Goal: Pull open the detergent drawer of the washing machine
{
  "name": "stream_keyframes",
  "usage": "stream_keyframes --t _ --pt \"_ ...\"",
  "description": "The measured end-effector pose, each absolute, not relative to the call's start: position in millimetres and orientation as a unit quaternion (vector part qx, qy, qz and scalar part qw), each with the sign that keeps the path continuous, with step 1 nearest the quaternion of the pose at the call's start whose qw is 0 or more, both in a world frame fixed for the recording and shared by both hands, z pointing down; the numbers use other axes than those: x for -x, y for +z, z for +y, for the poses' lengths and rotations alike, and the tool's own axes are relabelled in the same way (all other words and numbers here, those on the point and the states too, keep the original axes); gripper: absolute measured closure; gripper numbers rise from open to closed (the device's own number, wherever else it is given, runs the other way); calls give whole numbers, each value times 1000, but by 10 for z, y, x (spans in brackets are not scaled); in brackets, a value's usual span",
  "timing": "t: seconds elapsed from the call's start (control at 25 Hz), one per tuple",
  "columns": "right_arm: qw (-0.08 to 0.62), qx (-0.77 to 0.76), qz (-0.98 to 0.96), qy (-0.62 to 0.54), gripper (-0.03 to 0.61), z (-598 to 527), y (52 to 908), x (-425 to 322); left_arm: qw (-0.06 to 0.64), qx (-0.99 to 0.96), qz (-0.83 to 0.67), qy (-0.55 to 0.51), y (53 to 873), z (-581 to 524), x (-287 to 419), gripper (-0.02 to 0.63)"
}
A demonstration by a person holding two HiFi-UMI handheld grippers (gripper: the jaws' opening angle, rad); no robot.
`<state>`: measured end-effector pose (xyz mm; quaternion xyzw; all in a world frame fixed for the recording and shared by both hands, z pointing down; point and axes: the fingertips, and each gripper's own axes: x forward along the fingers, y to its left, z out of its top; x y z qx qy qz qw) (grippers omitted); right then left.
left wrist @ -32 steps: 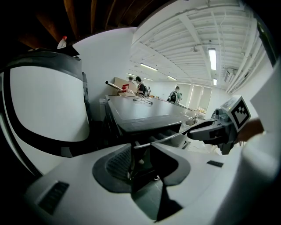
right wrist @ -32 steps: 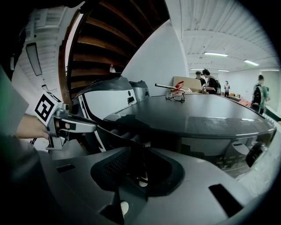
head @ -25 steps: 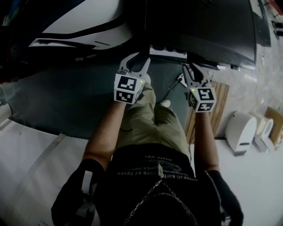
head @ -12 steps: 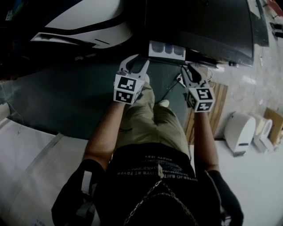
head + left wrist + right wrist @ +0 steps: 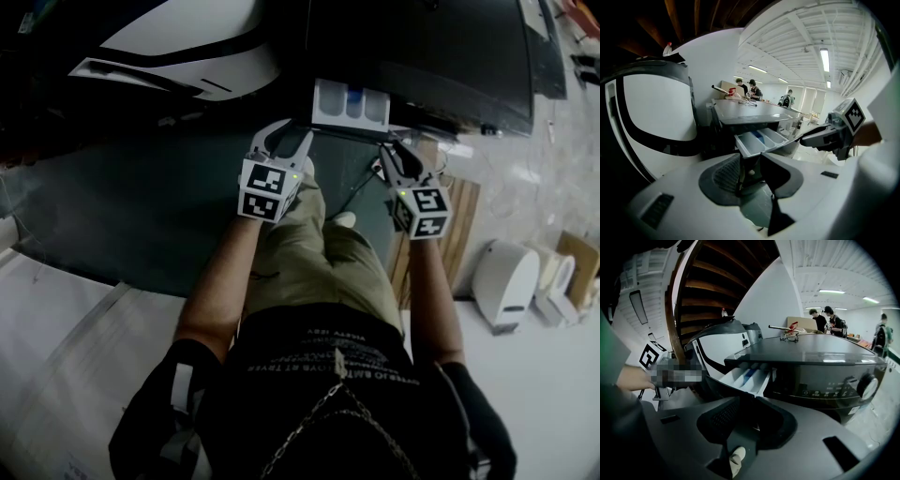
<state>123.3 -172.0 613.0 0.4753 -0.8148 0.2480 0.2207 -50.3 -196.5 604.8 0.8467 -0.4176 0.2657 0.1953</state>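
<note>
The white detergent drawer [image 5: 350,103] sticks out of the dark washing machine [image 5: 441,56], its compartments showing. My left gripper [image 5: 287,136] is at the left end of the drawer's front, fingers spread; whether a finger touches the drawer is unclear. In the left gripper view the drawer [image 5: 761,140] lies just past the jaw tips. My right gripper [image 5: 398,159] hangs just right of and below the drawer's front right corner, jaws apart with nothing between them. The right gripper view shows the drawer [image 5: 747,375] above its jaws.
A white appliance [image 5: 187,42] with a black stripe stands left of the washing machine. A white bin [image 5: 506,281] and wooden boards [image 5: 459,234] are on the floor at right. People work at a table [image 5: 825,319] far behind.
The drawer has slid further out of the machine, showing more of its white tray. Both grippers have come back towards me with it.
</note>
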Motion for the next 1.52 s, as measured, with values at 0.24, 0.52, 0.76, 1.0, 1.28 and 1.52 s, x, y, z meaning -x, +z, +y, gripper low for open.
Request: stream_keyframes --t 0.24,0.52,0.76,1.0,1.28,1.52 --pt "218 -469 -816 258 483 -1594 6148 -1235 196 -845 -420 267 6051 -1837 510 489" --pt "220 -462 -818 265 483 -1487 6147 -1214 198 -843 -421 271 6068 -1728 521 491" --pt "227 -454 -820 264 483 -1374 6158 -1214 196 -842 -423 272 6076 -1615 525 489" --pt "229 -446 -825 261 483 -1284 6171 -1209 195 -841 -425 271 6081 -1523 532 490" --pt "226 -443 -826 266 483 -1194 6162 -1212 197 -837 -430 275 6082 -1434 530 490" --pt "231 -436 -830 259 483 -1213 6118 -1240 198 -836 -429 280 6079 -1441 529 489"
